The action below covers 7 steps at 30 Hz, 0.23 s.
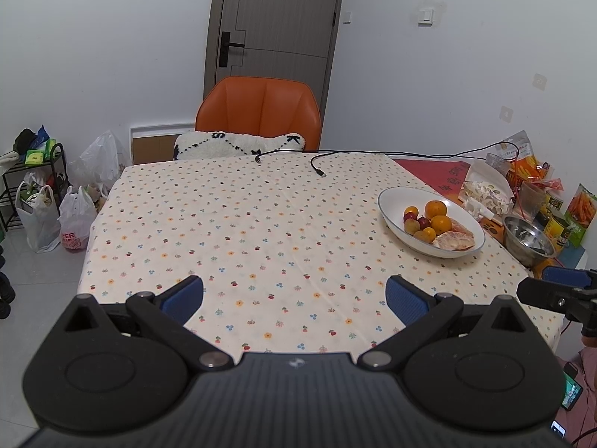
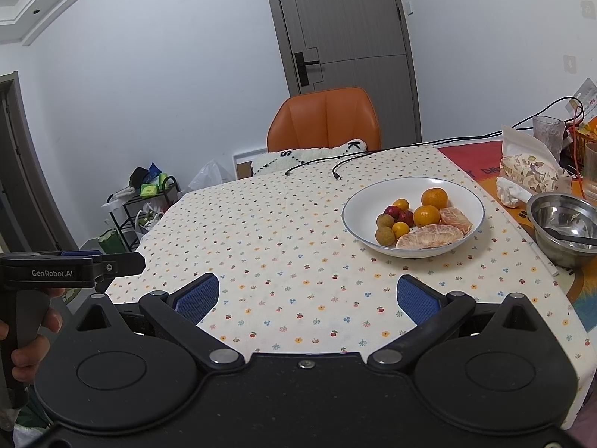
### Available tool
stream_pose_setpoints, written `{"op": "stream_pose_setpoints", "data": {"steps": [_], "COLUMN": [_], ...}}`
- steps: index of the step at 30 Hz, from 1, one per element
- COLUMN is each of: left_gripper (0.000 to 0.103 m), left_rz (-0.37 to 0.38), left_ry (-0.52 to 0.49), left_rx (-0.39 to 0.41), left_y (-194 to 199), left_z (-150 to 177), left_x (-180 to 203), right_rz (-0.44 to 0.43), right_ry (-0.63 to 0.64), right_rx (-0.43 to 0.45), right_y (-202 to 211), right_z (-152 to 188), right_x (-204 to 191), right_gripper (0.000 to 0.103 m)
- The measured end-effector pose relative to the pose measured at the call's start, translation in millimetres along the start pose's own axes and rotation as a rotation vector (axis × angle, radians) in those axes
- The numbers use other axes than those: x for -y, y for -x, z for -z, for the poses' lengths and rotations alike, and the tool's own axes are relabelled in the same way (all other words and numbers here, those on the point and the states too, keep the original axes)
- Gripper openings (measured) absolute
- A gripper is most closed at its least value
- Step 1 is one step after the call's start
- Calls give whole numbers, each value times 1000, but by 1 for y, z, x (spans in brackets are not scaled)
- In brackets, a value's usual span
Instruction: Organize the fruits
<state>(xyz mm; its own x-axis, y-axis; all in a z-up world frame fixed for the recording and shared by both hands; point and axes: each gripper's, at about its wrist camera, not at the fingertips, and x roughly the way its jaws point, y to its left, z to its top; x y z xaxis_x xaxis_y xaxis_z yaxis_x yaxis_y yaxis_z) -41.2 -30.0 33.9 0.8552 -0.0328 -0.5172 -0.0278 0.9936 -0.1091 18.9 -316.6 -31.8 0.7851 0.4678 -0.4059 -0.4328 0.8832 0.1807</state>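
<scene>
A white oval bowl [image 2: 354, 216] stands on the flowered tablecloth [image 2: 280, 231], right of centre. It holds two oranges [image 2: 426, 215], small kumquats, red fruits, brown longans and peeled pomelo segments [image 2: 429, 237]. The left wrist view has the same bowl [image 1: 391, 201] at far right. My left gripper [image 1: 294, 298] is open over the table's near edge, with nothing between its blue pads. My right gripper [image 2: 308, 296] is open as well, empty, and sits short of the bowl. The left gripper's body shows at the left edge of the right wrist view, held by a hand [image 2: 26, 358].
A steel bowl [image 2: 565, 226] with a spoon, glasses, a tissue pack [image 2: 530, 175] and snack bags crowd the table's right side. Two black cables [image 2: 335, 171] lie at the far edge. An orange chair [image 2: 324, 119] with a cushion stands behind. Bags and a rack sit on the floor, left.
</scene>
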Motion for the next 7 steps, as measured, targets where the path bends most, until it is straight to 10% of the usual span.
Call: {"op": "stream_pose_setpoints", "data": {"steps": [7], "left_gripper": [103], "left_rz": [4], "left_ry": [-7], "left_rx": [-4], "left_y": [0], "left_z": [6], "left_x": [0], "right_rz": [2], "right_ry": [-1], "right_rx": [-2], "right_y": [0], "right_z": [0], "right_x": [1], "right_gripper": [103]}}
